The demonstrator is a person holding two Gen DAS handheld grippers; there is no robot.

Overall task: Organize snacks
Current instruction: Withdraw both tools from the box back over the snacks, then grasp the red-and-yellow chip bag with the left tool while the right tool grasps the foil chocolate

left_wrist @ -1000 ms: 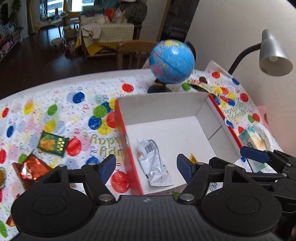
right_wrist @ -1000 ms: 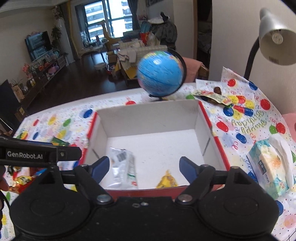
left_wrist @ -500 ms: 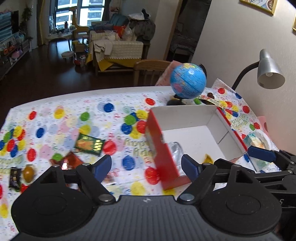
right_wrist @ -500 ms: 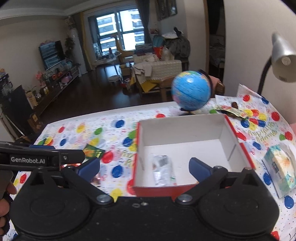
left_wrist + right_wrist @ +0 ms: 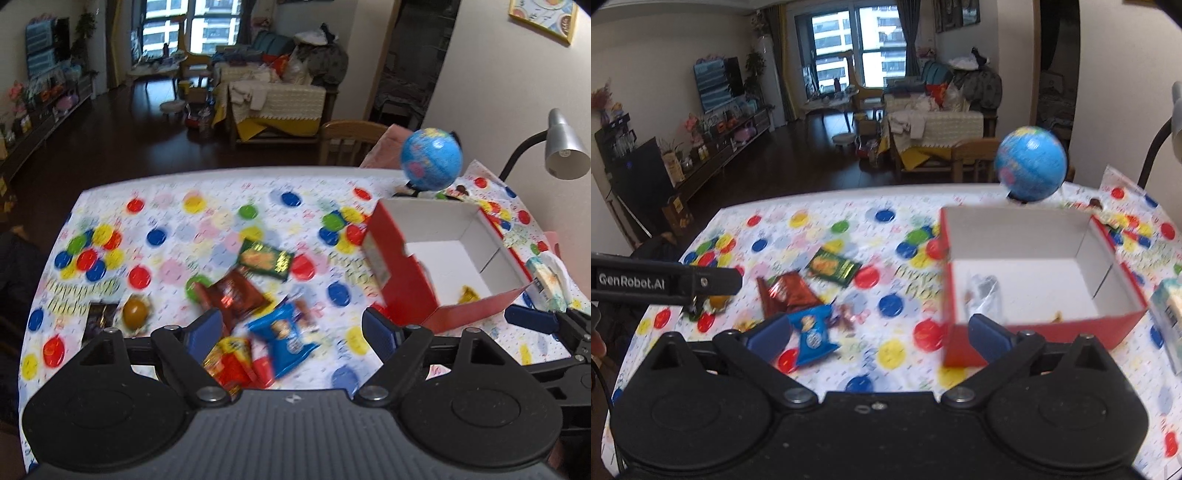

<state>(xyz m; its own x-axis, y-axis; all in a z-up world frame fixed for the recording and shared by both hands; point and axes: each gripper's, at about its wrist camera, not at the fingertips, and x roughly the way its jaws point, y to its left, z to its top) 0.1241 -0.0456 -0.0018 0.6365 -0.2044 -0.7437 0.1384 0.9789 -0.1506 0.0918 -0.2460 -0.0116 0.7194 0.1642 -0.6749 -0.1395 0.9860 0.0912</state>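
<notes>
On the counter [image 5: 221, 192] under its balloon-print cloth, going left to right, we see a dark packet [image 5: 96, 319] and a round golden sweet [image 5: 135, 314] at the far left. Next comes the loose heap of snacks: a green packet [image 5: 265, 258], a brown packet [image 5: 231, 297], a blue packet [image 5: 282, 338] and a red-and-yellow packet [image 5: 231, 363]. Our left gripper [image 5: 293, 334] hangs over this heap, its jaws wide apart and holding nothing, the blue packet lying below the gap between them. Further right stands the red box [image 5: 1027, 332] with its white inside, near the globe [image 5: 1030, 168], with a tissue pack [image 5: 546, 277] at its far side. Our right gripper [image 5: 879, 336] hangs between heap and box, jaws spread as wide as they go, nothing between them.

We judge the job barely started. Only a silver wrapper [image 5: 984, 295] and a small yellow piece [image 5: 466, 294] lie in the box; at least six snacks are left on the cloth, and the next pick looks likely to come from the heap.

Against the frames a second ago, both grippers have pulled back from over the box and swung left toward the heap. The box then filled both views; now it sits to the right. Both pairs of jaws have also widened.
</notes>
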